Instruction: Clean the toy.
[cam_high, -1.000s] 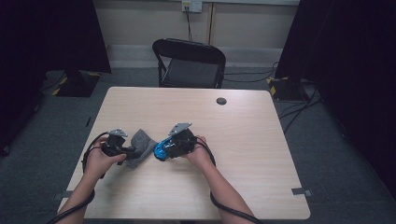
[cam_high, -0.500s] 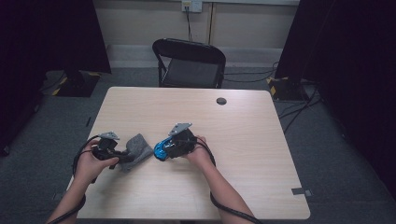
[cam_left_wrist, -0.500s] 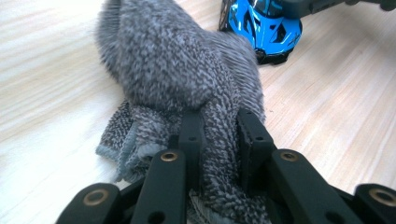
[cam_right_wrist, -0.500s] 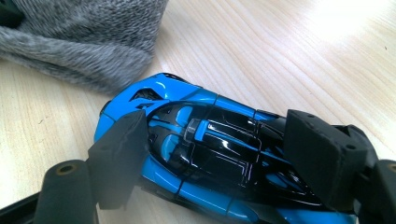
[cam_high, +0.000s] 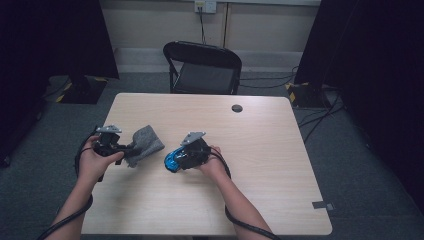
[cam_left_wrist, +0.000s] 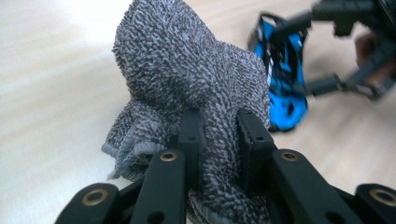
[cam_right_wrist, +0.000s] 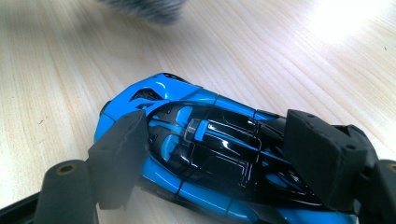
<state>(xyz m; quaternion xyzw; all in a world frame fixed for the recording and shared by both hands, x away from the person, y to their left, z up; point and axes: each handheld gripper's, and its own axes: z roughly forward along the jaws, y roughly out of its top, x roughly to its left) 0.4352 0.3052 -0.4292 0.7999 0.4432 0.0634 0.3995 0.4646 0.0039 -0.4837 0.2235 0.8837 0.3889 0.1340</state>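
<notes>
Tongs first: the left tongs (cam_left_wrist: 217, 140) are clamped on a bunched fold of the grey cloth (cam_left_wrist: 187, 88), whose free part stands up in a hump beyond the jaws, while the right tongs (cam_right_wrist: 219, 158) are pressed against both flanks of the blue toy car (cam_right_wrist: 205, 149), pinning it on the surface (cam_high: 260, 195) near the middle, a little toward the person's edge. In the high view the cloth (cam_high: 145, 142) sits toward the left edge, just beside the car (cam_high: 172, 161) but apart from it. The work looks like wiping the car; to do it well, the right hand should keep the car steady and low while the left brings the loose hump, not the hard jaws, down on the glossy roof and strokes along its length. Compared with a second ago, the left hand and cloth have lifted slightly and drawn toward the left edge; the right hand and the car have not moved.
</notes>
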